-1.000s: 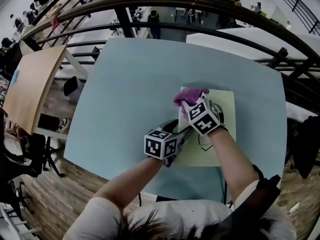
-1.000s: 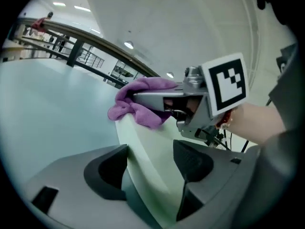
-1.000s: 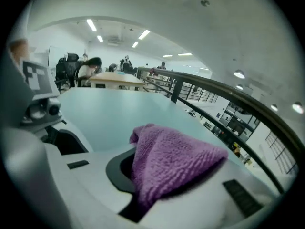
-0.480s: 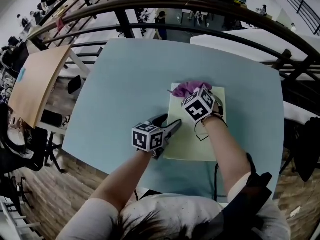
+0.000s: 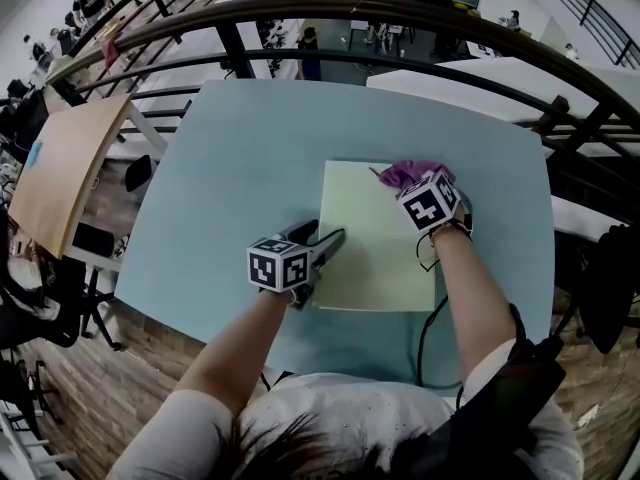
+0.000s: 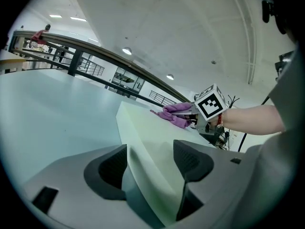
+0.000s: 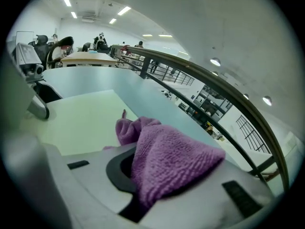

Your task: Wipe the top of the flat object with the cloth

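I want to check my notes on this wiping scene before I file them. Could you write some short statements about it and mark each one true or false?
1. The right tool grips a purple cloth. True.
2. The cloth rests at the near left corner of the flat pad. False: it is at the far right corner.
3. An edge of the pad stands between the jaws of the left tool. True.
4. The pad lies on a brown wooden table. False: the table under it is light blue.
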`<action>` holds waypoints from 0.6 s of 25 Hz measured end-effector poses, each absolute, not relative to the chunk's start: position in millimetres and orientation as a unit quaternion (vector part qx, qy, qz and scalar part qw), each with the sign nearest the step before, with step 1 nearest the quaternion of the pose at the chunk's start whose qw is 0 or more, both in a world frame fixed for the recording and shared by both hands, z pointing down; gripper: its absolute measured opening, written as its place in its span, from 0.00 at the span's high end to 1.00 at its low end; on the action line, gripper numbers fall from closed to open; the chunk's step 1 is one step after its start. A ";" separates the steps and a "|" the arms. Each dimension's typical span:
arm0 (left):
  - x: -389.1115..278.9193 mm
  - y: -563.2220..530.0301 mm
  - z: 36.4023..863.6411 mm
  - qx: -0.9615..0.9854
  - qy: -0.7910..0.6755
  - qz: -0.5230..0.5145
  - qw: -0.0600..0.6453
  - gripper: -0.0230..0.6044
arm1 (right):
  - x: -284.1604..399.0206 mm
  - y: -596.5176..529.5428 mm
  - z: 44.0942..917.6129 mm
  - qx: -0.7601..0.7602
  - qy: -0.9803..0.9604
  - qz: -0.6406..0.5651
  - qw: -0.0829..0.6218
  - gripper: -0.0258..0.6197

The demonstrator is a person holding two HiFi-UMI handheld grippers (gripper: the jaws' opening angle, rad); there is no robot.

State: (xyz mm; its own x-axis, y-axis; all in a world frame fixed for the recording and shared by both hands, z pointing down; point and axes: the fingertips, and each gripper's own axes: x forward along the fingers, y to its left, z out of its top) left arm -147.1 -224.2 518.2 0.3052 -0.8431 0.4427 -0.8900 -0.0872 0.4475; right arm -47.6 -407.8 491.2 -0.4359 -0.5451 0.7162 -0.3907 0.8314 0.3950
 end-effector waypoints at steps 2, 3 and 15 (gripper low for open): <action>-147.5 -223.9 518.4 0.737 -0.589 0.035 0.331 0.49 | -35.4 -412.0 491.2 0.288 -0.840 -0.079 0.454 0.92; -147.9 -223.7 518.5 0.737 -0.588 0.034 0.331 0.49 | -31.4 -413.3 491.0 0.292 -0.838 -0.077 0.454 0.92; -147.5 -222.0 517.6 0.736 -0.589 0.031 0.332 0.49 | -92.7 -371.0 449.0 0.225 -0.885 -0.091 0.398 0.91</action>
State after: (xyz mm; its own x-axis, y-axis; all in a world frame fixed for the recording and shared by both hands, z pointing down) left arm -147.5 -222.0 517.6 0.3046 -0.8463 0.4370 -0.8879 -0.0862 0.4519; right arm -92.7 -371.0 449.0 -0.5825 -0.4700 0.6631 -0.3251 0.8825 0.3399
